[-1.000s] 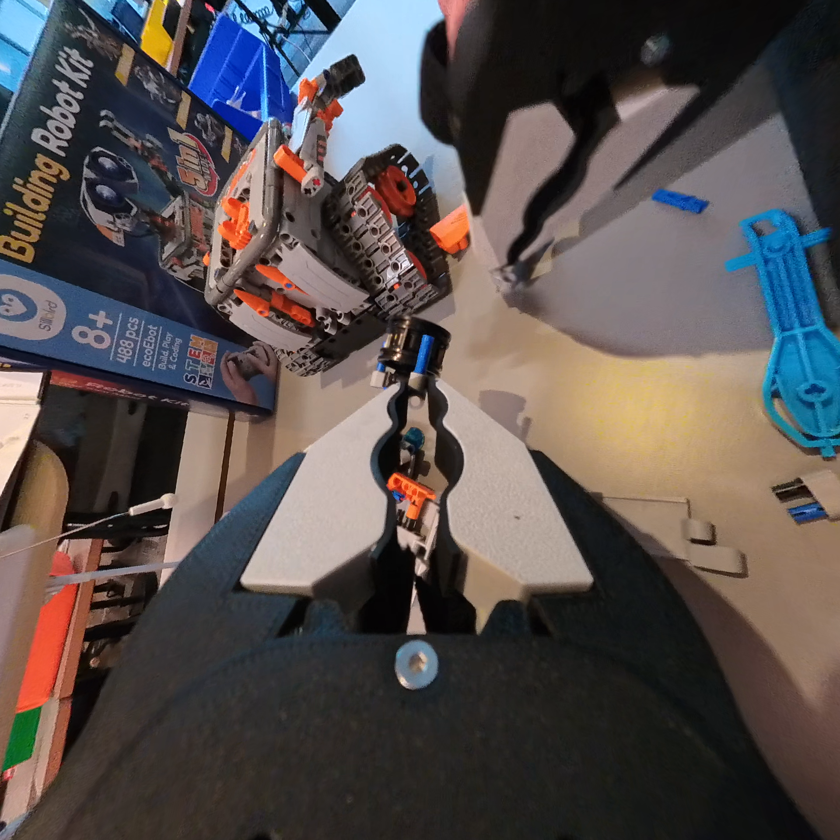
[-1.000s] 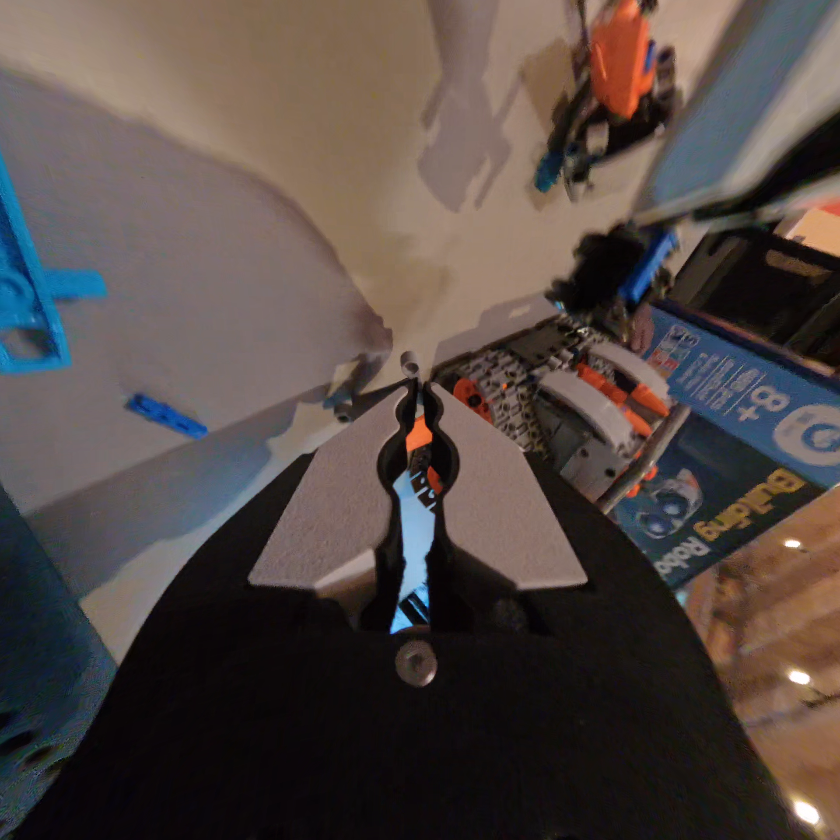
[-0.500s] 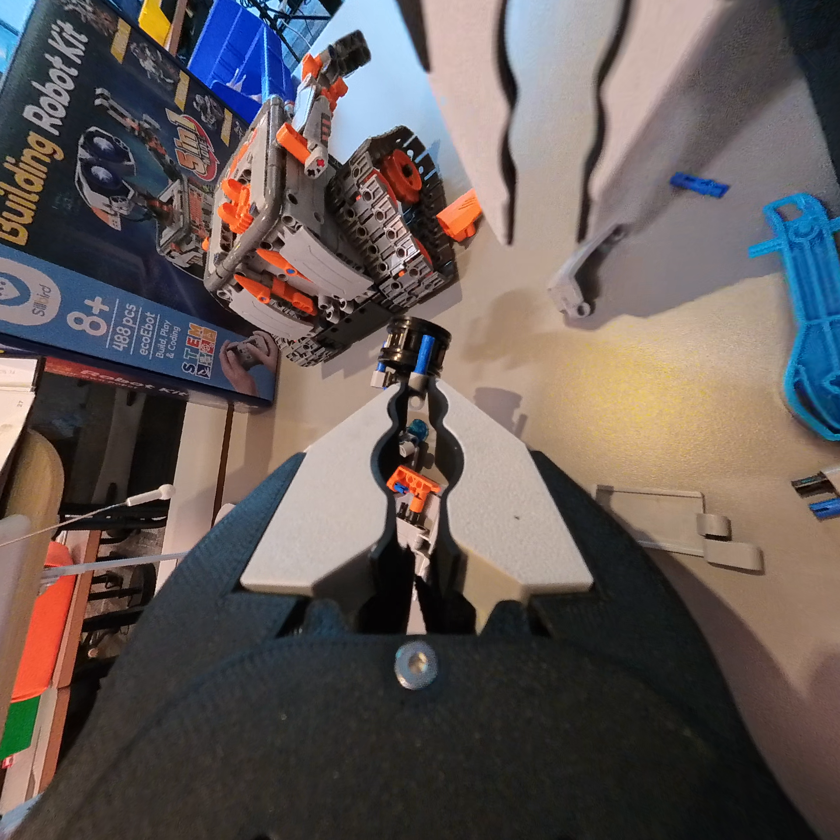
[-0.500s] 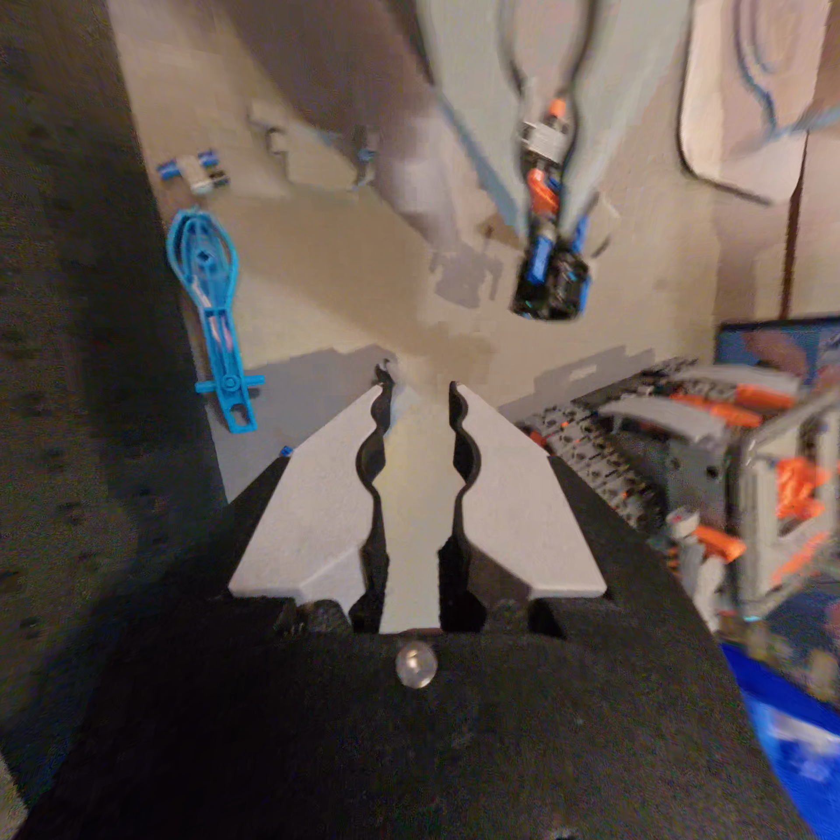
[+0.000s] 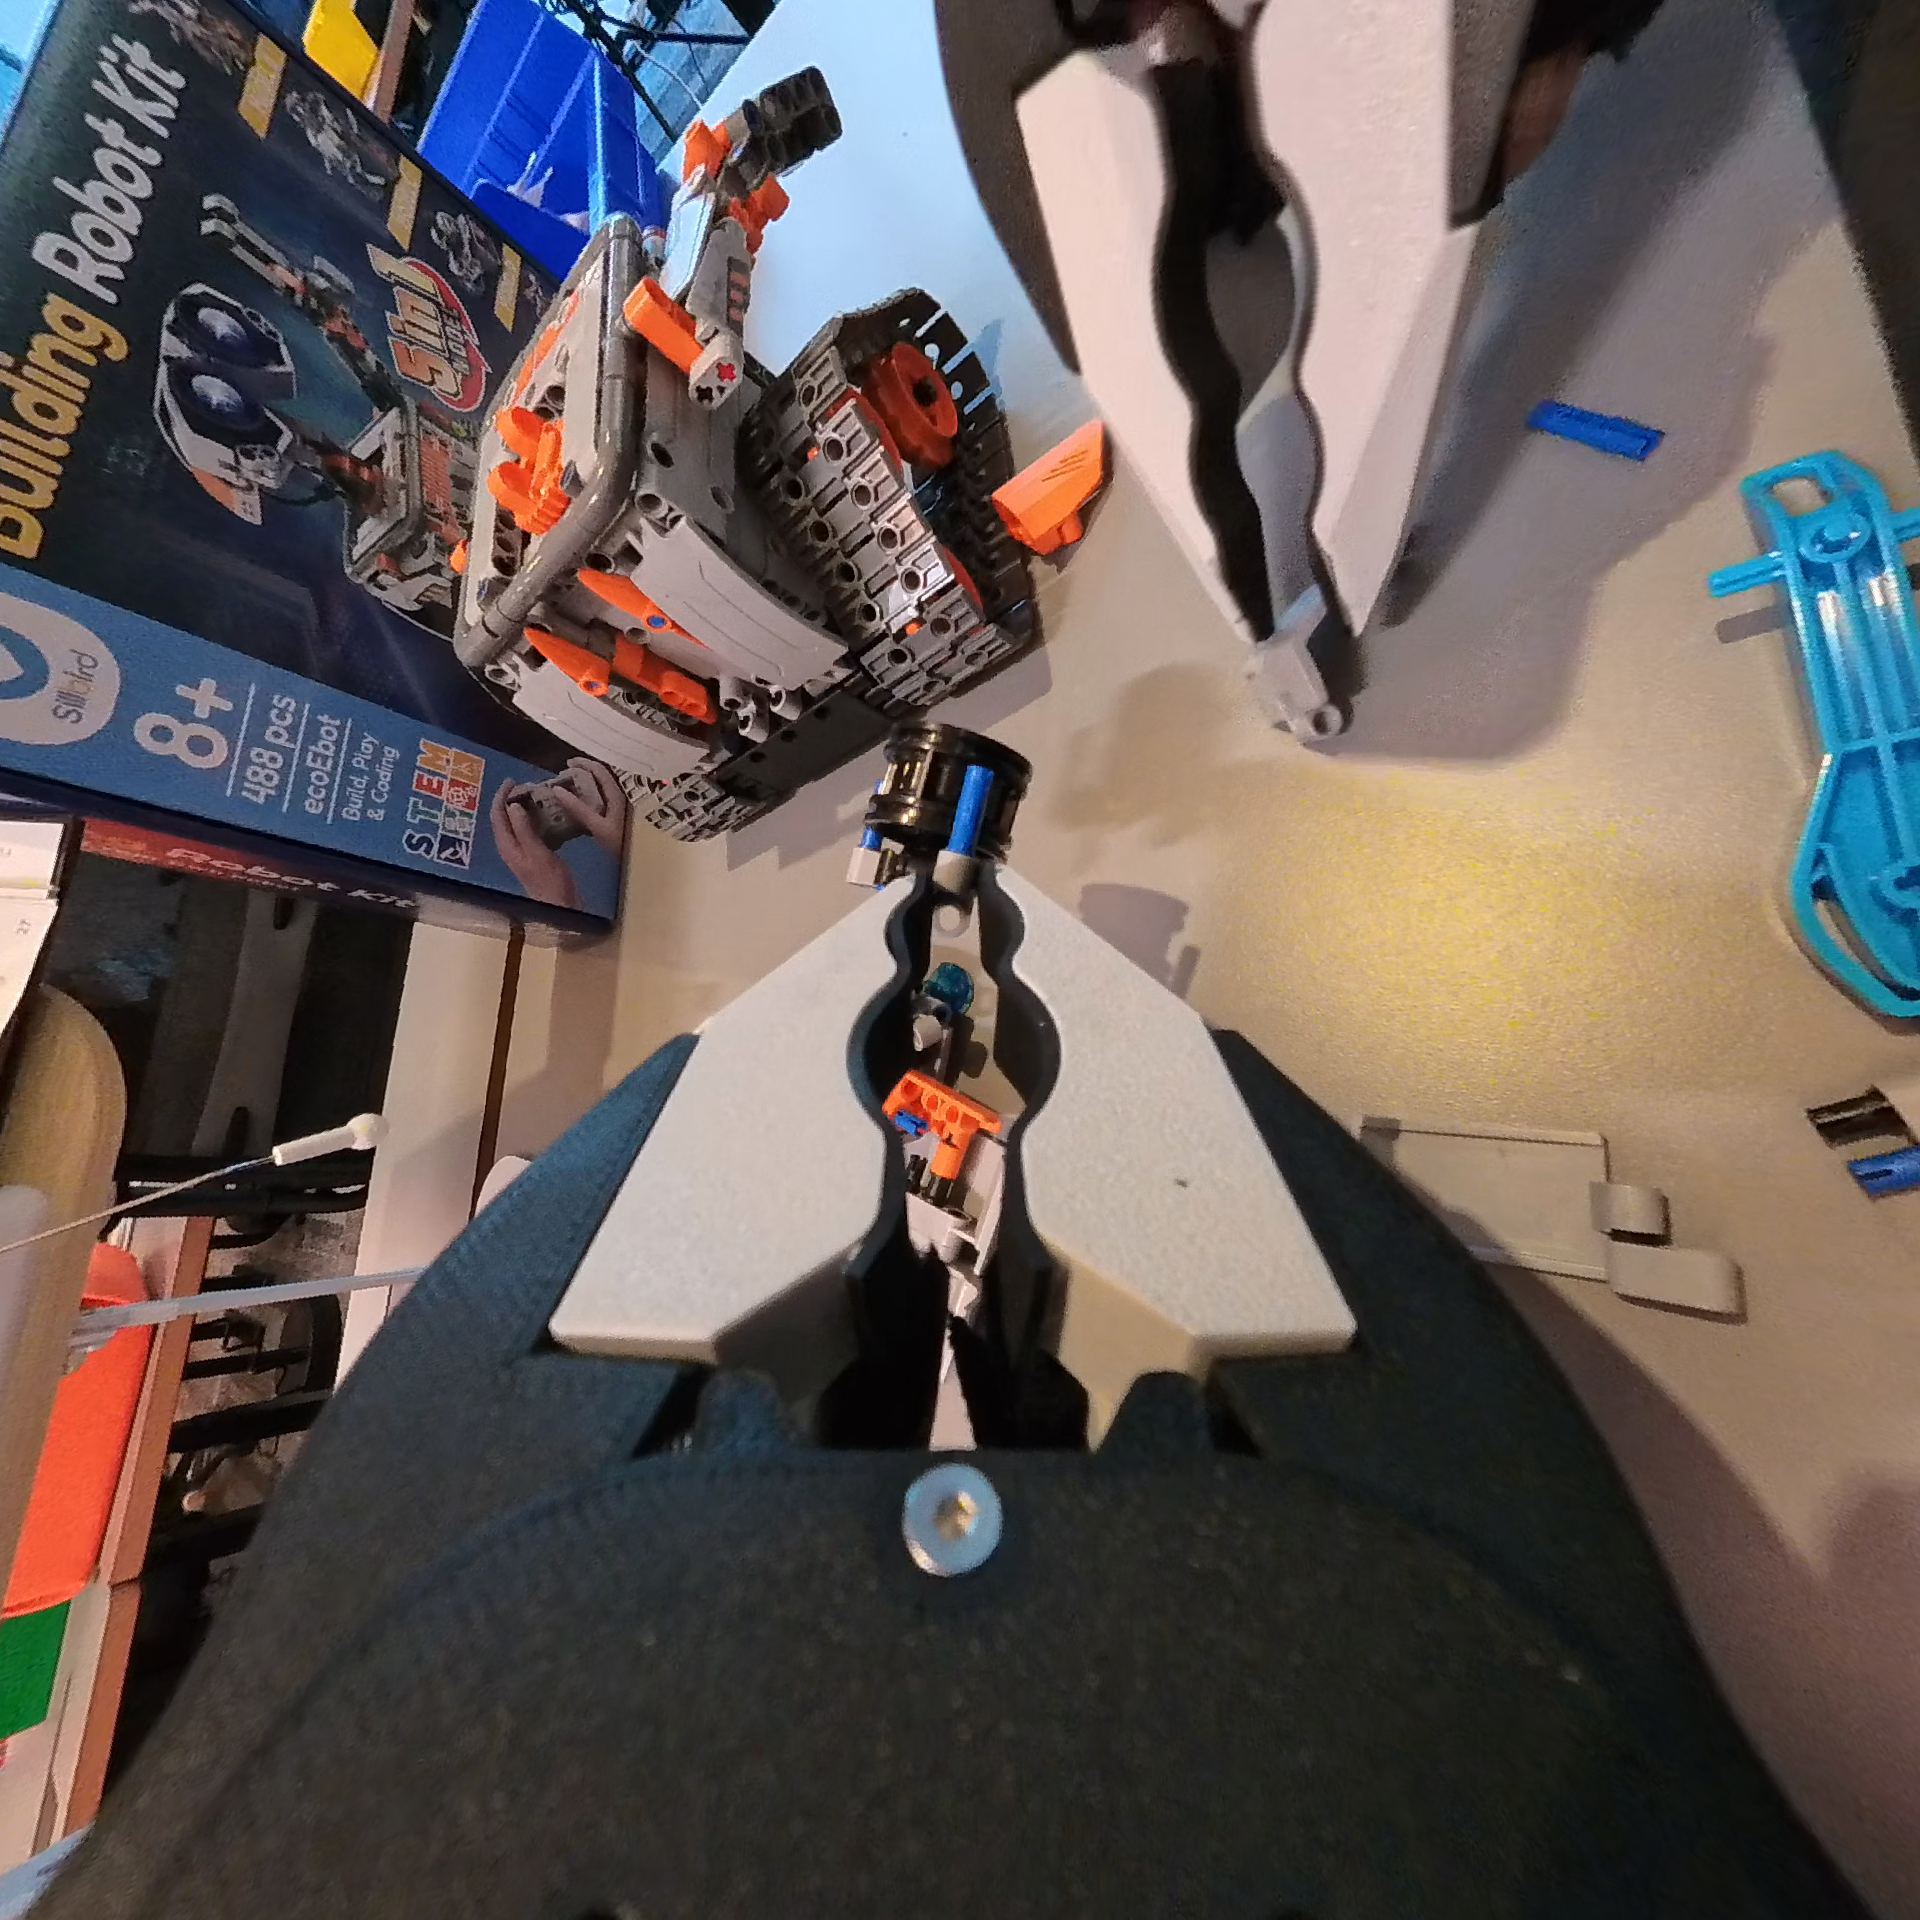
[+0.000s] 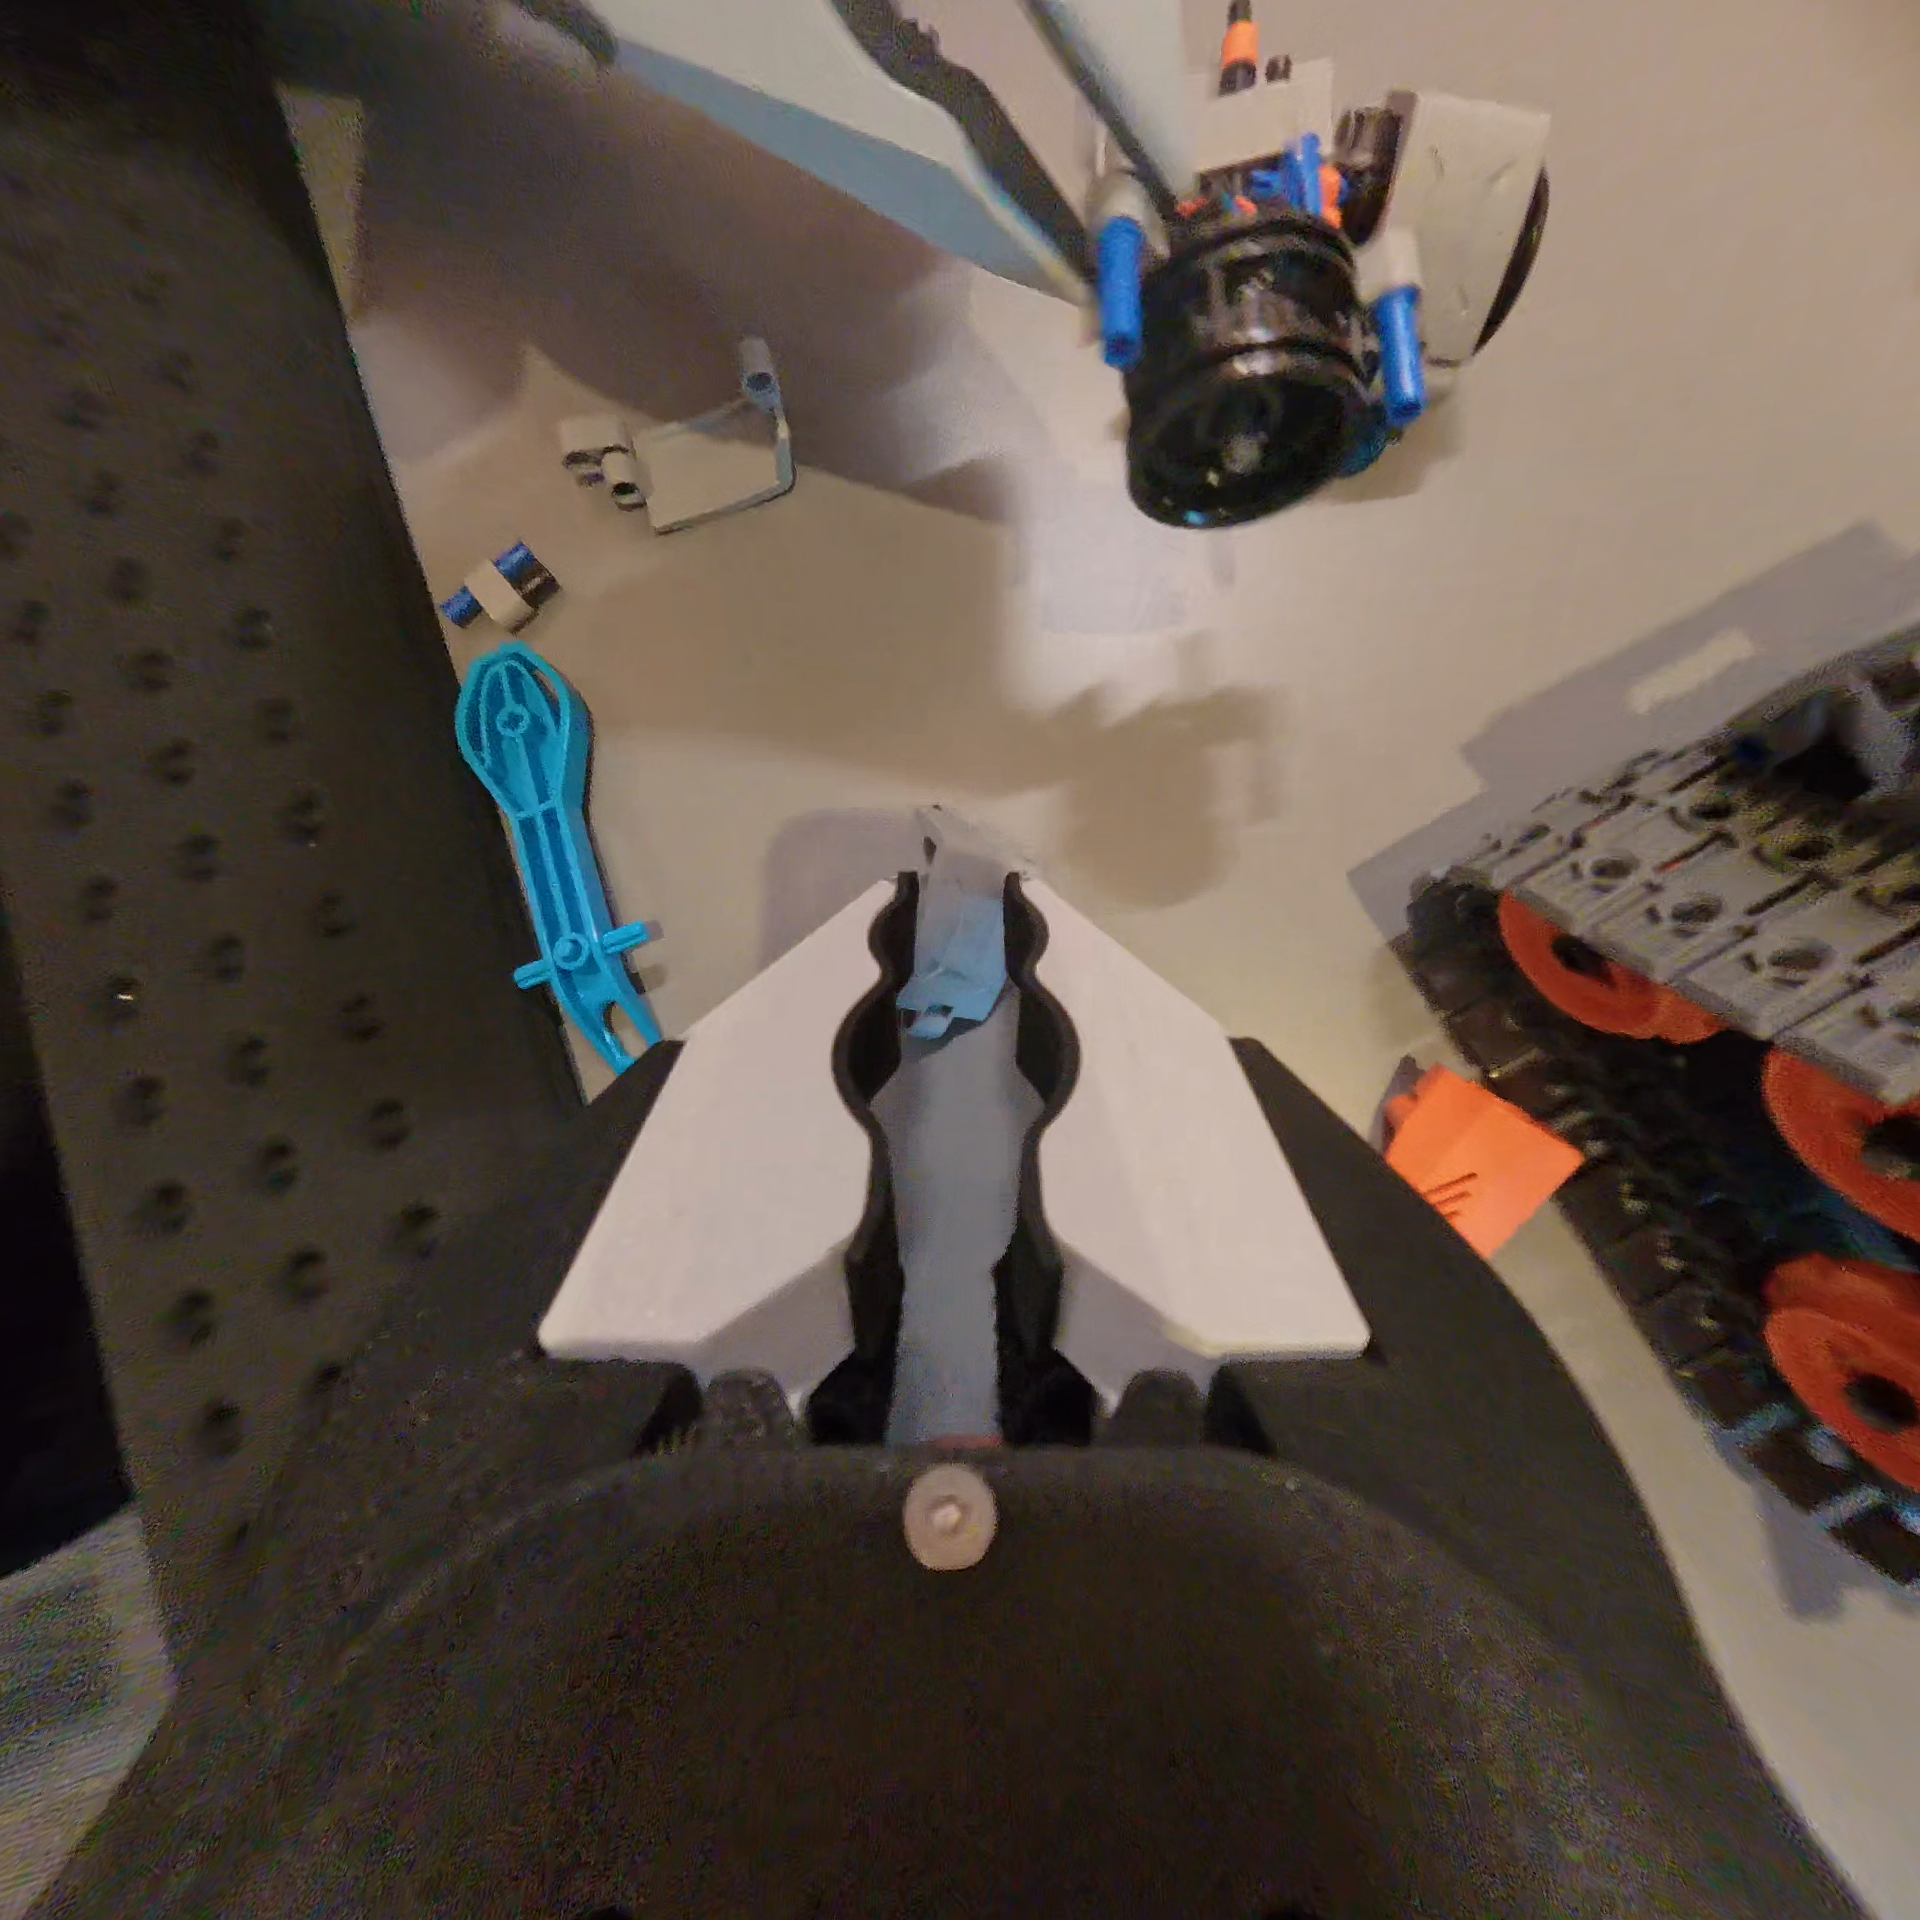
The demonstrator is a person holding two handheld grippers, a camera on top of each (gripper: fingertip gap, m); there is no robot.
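We start with the pale table (image 5: 1403, 935). A dark blue kit box (image 5: 208, 520) lies along its far left edge, and a grey, black and orange tracked model (image 5: 727, 499) stands just beside it.

The left gripper (image 5: 951, 894) is as it was a second ago. Its fingers are clamped on the stem of a small assembly (image 5: 951, 800), whose black wheel and blue pins stick out past the tips, near the model's tracks but not touching them.

The change is on the right. Half a second back, the right gripper (image 5: 1299, 623) had its fingers well apart above a bent grey beam (image 5: 1294, 675) that lay on the table. Now they are pressed in on that beam, and only its end shows beyond the tips (the right wrist view is blurred here, so we cannot tell whether the beam has left the surface).

A light blue tool (image 5: 1860, 727) lies to the right. A grey panel (image 5: 1496, 1195) lies nearer, and an orange wedge (image 5: 1049, 488) sits against the tracks. The smallest pieces are a grey connector (image 6: 499, 592) with blue and black pins and a lone blue pin (image 5: 1595, 431).
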